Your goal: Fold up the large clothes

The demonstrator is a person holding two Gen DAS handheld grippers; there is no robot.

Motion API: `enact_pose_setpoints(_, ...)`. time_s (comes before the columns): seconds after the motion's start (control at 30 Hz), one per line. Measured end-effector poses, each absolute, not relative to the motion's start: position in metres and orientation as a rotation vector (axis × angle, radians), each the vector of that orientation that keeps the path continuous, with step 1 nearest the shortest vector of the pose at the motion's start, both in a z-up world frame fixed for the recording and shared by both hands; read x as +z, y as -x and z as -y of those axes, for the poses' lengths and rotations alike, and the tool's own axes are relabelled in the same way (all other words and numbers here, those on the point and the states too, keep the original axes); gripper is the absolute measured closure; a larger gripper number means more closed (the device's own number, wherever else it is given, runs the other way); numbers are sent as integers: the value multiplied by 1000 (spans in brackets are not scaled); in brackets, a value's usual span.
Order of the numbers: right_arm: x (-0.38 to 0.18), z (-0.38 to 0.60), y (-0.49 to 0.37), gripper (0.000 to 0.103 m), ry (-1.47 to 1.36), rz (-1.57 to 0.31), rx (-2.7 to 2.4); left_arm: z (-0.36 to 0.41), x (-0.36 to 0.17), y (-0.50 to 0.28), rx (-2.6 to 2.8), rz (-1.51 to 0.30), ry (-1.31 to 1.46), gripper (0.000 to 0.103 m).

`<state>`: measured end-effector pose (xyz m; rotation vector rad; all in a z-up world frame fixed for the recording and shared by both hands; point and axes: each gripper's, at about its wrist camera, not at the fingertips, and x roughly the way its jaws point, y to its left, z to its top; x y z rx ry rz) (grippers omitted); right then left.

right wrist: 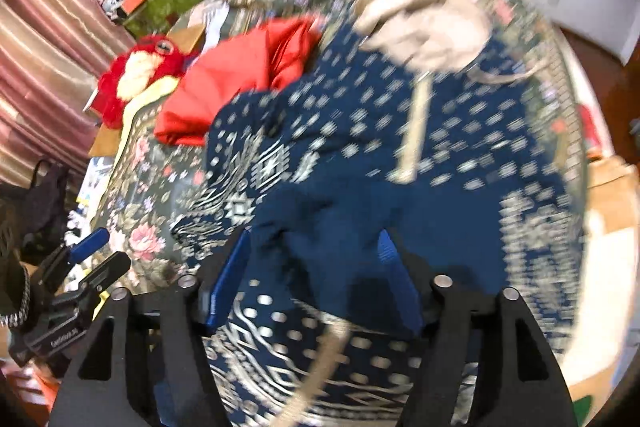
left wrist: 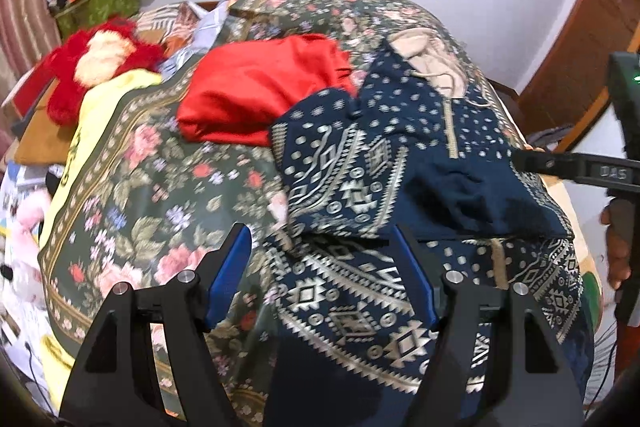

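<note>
Blue-padded fingers (left wrist: 230,279) of my left gripper (left wrist: 320,283) fill the bottom of the left wrist view, jaws spread wide with nothing pinched. Between and under them lies the lower part of the navy patterned garment (left wrist: 400,163), its cream geometric border running across the gap; the near edge of the cloth sits close under the right-hand pad, but I cannot tell whether that pad touches it. The garment is spread over the right half of a floral bedcover (left wrist: 140,187), its cream neckline and drawstring pointing toward the far wall. A fold of plain navy lining is turned up near its middle. Just beside its left sleeve sits a folded red cloth (left wrist: 256,87), touching the navy fabric. Farther left are a red plush toy (left wrist: 92,63) and a yellow cloth (left wrist: 100,99). At the right edge my right gripper (left wrist: 532,161) reaches in level, its tip at the garment's right border, a hand (left wrist: 618,247) below it.

Turning to the right wrist view, which is heavily blurred, my right gripper (right wrist: 316,279) has its jaws parted. Navy fabric bunches up between the two blue pads (right wrist: 232,279), but the pads stand off it and do not press. The garment (right wrist: 440,131) fills the centre and right of the frame, neckline at the top, red cloth (right wrist: 240,83) against its left sleeve. My left gripper (right wrist: 94,247) shows at lower left, over the bedcover's edge.
</note>
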<state>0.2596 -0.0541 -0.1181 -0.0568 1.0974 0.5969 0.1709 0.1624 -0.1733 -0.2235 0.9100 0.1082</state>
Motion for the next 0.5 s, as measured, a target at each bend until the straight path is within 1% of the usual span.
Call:
enact_pose_setpoints(0.07, -108, 73, -258, 39, 67, -1050, 572, -151, -168, -180, 85, -904, 197, 32)
enact_pose_setpoints(0.13, -103, 89, -260, 36, 76, -1012, 525, -138, -165, -190, 61, -902, 166, 32)
enact_pose_setpoints(0.2, -101, 112, -259, 27, 88, -972, 462, -123, -164, -203, 39, -909, 129, 32)
enact_pose_setpoints(0.3, -105, 136, -258, 26, 103, -949, 391, -95, -167, -223, -13, -929, 78, 32)
enact_pose_setpoints(0.5, -145, 177, -263, 26, 88, -1023, 276, -33, -186, -257, -130, -991, -74, 32)
